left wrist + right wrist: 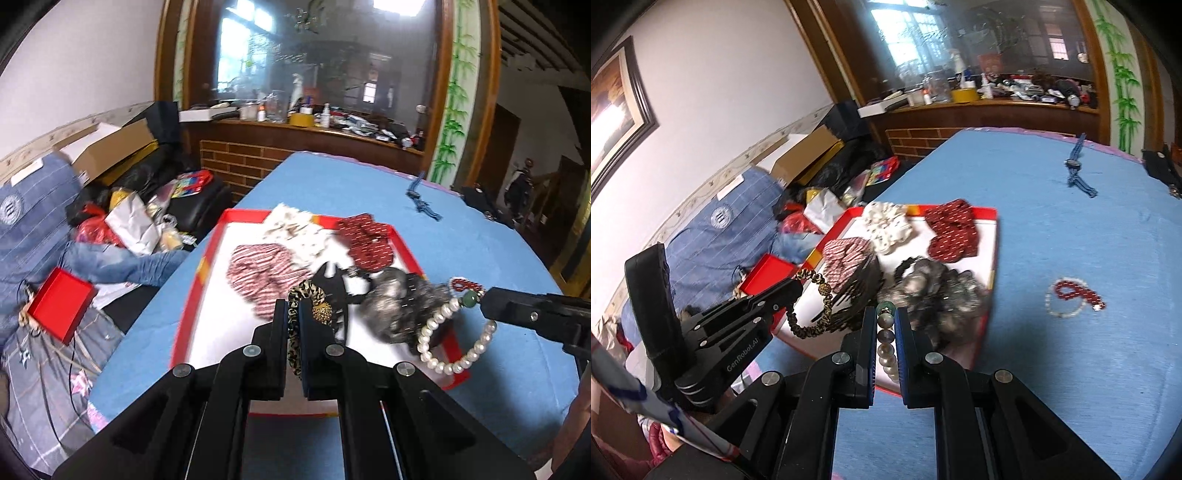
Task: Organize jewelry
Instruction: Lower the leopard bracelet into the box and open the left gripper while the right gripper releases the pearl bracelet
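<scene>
Blue tabletop: left tool clamping leopard band, right tool clamping pearl bracelet, both nearing red tray; red bead bracelet remaining outside.

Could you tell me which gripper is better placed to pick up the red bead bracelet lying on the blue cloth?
Neither is free: left gripper is shut on the leopard band, right gripper on the pearl bracelet. The right is probably nearer the red bead bracelet.
</scene>
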The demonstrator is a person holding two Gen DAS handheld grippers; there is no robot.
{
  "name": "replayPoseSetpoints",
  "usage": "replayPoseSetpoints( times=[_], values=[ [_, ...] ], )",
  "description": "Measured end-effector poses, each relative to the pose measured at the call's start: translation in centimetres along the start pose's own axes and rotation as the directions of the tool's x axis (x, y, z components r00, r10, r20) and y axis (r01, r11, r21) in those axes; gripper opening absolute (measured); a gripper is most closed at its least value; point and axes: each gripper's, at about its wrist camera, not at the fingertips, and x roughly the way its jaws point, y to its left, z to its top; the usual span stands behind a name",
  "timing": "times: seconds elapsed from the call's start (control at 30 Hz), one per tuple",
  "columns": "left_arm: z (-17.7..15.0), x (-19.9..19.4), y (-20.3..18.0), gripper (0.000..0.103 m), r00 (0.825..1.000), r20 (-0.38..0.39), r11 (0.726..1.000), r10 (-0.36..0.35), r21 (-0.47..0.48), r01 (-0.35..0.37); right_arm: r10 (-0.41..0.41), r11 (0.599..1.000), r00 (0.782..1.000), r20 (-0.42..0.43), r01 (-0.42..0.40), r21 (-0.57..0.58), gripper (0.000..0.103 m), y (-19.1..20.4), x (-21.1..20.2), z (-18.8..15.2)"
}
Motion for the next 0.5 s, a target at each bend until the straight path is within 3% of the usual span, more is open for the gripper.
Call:
replayPoseSetpoints(
  times=[0.5],
  values=[
    [-1.4, 2.5, 2.7, 0.005, 0.998, -0.06, 0.998, 0.033, -0.049, -0.036, 0.028, 1.0, 0.996, -0.079, -0.028, -0.001, 0.011, 1.0, 4.0, -0.5]
  ],
)
